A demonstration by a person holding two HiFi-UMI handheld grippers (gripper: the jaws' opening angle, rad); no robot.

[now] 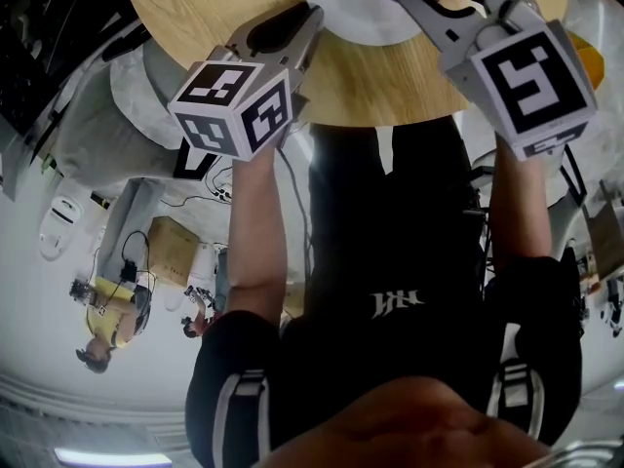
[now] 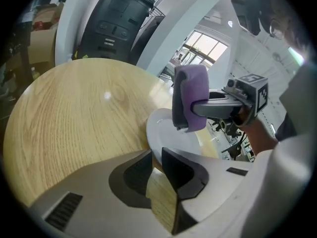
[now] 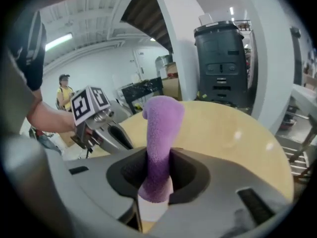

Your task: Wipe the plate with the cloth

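The white plate (image 1: 363, 16) is set on the round wooden table (image 1: 390, 81). The plate's left rim is pinched between the narrowly set jaws of the left gripper (image 2: 154, 155). The purple cloth (image 3: 161, 128) is clamped in the right gripper (image 3: 157, 157) and held over the plate; whether they touch cannot be told.

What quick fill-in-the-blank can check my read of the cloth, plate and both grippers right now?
The right gripper is shut on a ____ cloth.
The left gripper pinches the rim of a plate that is ____ in colour.
The plate sits on a round table made of ____.
Missing words: purple; white; wood.
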